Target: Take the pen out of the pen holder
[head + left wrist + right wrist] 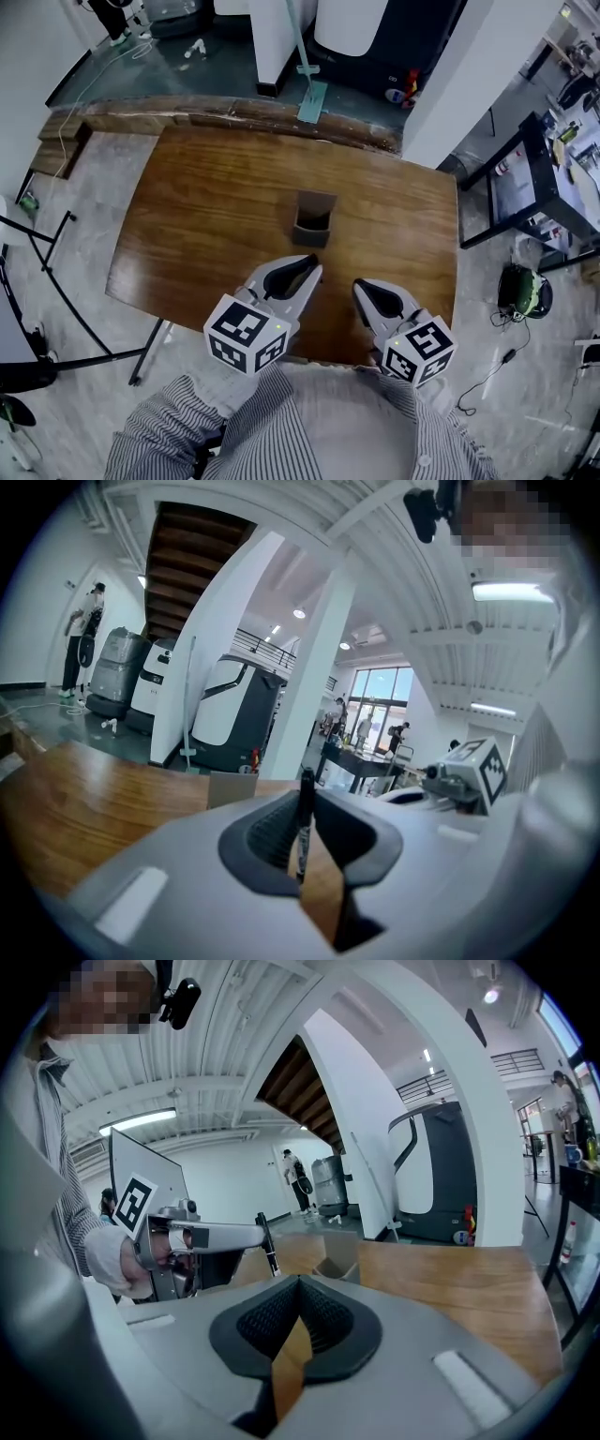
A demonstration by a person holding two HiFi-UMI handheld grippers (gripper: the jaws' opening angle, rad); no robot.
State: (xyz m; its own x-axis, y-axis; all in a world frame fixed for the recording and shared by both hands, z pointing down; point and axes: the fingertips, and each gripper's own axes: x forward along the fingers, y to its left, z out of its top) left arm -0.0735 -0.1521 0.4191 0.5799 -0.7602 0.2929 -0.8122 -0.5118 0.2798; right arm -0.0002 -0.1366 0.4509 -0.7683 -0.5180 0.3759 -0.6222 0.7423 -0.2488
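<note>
A brown cardboard pen holder [314,222] stands upright near the middle of the wooden table [206,216]; it also shows as a small box [232,787] past my left jaws. My left gripper [305,267] hovers just in front of the holder, shut on a black pen [305,829] that stands upright between the pads. From the right gripper view the pen [269,1246] pokes up from the left gripper's tip, clear of the holder [337,1265]. My right gripper [367,291] sits beside the left one, shut, with nothing between its pads.
The table's near edge lies just under both grippers. A mop [309,94] leans beyond the far edge. A black rack [534,178] stands on the right and a large floor machine [230,710] behind the table. People stand far off.
</note>
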